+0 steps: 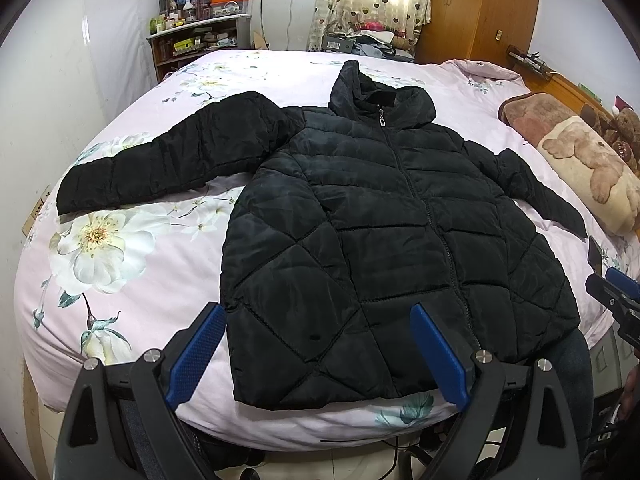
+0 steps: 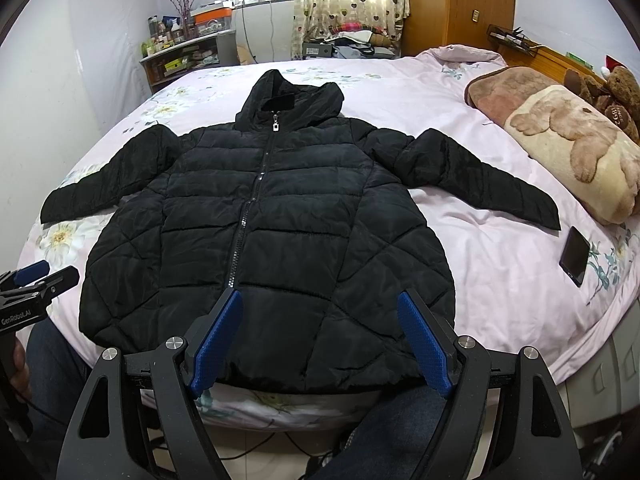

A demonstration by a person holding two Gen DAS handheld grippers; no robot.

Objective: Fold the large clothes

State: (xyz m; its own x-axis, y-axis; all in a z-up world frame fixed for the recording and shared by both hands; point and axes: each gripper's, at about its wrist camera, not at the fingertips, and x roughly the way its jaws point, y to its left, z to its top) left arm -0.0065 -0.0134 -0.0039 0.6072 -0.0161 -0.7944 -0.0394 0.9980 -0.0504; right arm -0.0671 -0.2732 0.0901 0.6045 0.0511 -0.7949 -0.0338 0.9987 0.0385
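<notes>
Jacket [image 2: 268, 216] lies flat — hood away, hem toward both gaping grippers [image 1: 316, 348] [image 2: 320, 340].

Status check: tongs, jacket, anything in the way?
Both tongs, left and right, open, empty, at hem. Jacket flat, zipped, sleeves spread, unfolded. Phone beside right cuff.

One black jacket [image 2: 272, 216] with two sleeves lies on one bed [image 2: 500, 248]. There is one phone [image 2: 575, 255], two pillows [image 2: 572, 148] and two grippers, each with two blue fingers [image 2: 218, 344].
</notes>
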